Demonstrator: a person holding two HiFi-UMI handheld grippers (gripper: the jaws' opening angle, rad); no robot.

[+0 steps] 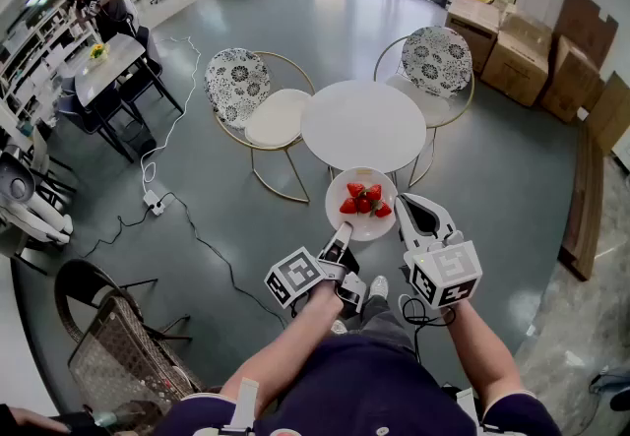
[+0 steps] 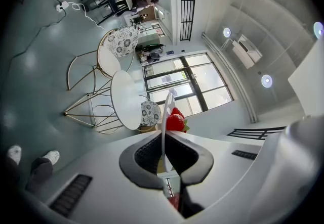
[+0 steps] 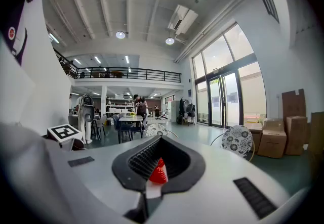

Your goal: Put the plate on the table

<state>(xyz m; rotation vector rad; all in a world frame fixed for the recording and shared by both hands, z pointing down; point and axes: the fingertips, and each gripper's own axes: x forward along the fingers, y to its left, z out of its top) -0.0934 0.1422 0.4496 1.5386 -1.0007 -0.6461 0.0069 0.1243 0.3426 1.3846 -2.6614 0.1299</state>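
A white plate (image 1: 366, 227) carrying several strawberries (image 1: 363, 199) hangs in the air just in front of the round white table (image 1: 362, 124). My left gripper (image 1: 342, 231) is shut on the plate's near-left rim. My right gripper (image 1: 401, 202) is shut on its right rim. In the left gripper view the plate (image 2: 164, 117) stands edge-on between the jaws of the left gripper (image 2: 164, 139), with strawberries (image 2: 175, 121) beyond and the table (image 2: 125, 99) further off. In the right gripper view a strawberry (image 3: 158, 172) and a strip of white plate rim (image 3: 152, 188) show inside the closed jaws of the right gripper (image 3: 159, 139).
Two patterned chairs (image 1: 246, 94) (image 1: 433, 65) flank the table. Cardboard boxes (image 1: 532, 55) are stacked at the back right. A cable and power strip (image 1: 156, 198) lie on the floor to the left, and a wicker chair (image 1: 118, 345) stands at the near left.
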